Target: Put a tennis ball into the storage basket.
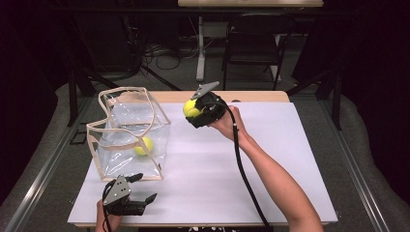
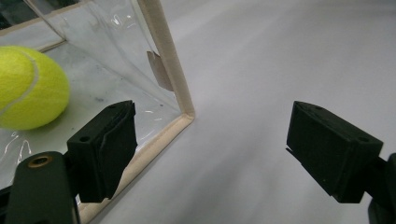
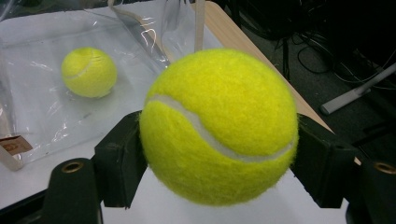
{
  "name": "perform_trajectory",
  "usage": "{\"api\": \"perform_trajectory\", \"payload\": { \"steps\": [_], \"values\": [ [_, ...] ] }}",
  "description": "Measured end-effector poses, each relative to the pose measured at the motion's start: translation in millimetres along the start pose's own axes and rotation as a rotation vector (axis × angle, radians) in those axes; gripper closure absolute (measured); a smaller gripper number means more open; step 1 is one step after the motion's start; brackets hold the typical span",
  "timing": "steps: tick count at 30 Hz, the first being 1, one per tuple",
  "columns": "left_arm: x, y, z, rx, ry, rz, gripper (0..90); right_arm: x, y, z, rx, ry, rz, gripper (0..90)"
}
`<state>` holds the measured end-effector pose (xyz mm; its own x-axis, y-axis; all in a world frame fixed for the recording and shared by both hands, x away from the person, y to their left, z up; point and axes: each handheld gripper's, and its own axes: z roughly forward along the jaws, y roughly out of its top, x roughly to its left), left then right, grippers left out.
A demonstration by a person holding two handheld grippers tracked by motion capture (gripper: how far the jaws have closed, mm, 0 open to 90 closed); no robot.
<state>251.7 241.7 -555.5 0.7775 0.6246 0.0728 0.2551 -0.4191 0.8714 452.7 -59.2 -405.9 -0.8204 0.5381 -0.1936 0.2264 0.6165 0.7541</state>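
The right gripper [image 1: 193, 110] is clamped on a fuzzy yellow tennis ball [image 1: 190, 108] – in the right gripper view its two black jaws press the ball [image 3: 218, 126] from either side, the white seam curving across its front. In the high view the ball hangs above the white sheet-covered table [image 1: 270, 159], just beside the upper right rim of the clear plastic bag with cream fabric edging [image 1: 129, 131], which stands open near the table's left edge. A second yellow tennis ball [image 1: 143, 146] lies on the floor of that bag, toward its right front corner. The left gripper [image 1: 138, 188] rests low at the table's near edge, just in front of the bag – its jaws stand spread wide with nothing between them, one beside the bag's front corner seam [image 2: 170, 74]
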Motion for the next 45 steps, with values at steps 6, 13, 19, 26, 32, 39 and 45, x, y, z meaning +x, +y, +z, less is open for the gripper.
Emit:
{"api": "perform_trajectory", "payload": {
  "steps": [6,13,19,26,32,39,45],
  "values": [
    [-0.2,0.1,0.0,-0.001,-0.001,-0.001,15.9,-0.8,4.0,-3.1,-0.005,-0.005,-0.01,25.9],
    [0.0,0.1,-0.1,-0.001,0.002,0.001,15.9,-2.3,7.7,-6.8,-0.015,-0.009,-0.009,25.9],
    [-0.2,0.1,-0.2,-0.002,0.003,-0.001,15.9,-2.9,10.3,-10.0,-0.016,-0.011,-0.012,25.9],
    [-0.2,0.2,0.0,-0.002,0.002,0.001,15.9,-3.6,14.3,-14.4,-0.024,-0.015,-0.018,26.0],
    [-0.1,0.2,-0.3,0.0,0.0,0.001,15.9,-3.5,17.7,-17.0,-0.024,-0.02,-0.024,25.9],
    [0.0,0.2,-0.3,0.0,0.0,0.0,15.9,-3.2,20.3,-19.4,-0.028,-0.022,-0.031,25.9],
    [-0.3,0.2,-0.2,0.0,0.0,-0.002,15.9,-3.3,22.9,-22.5,-0.034,-0.025,-0.034,25.9]
  ]
}}
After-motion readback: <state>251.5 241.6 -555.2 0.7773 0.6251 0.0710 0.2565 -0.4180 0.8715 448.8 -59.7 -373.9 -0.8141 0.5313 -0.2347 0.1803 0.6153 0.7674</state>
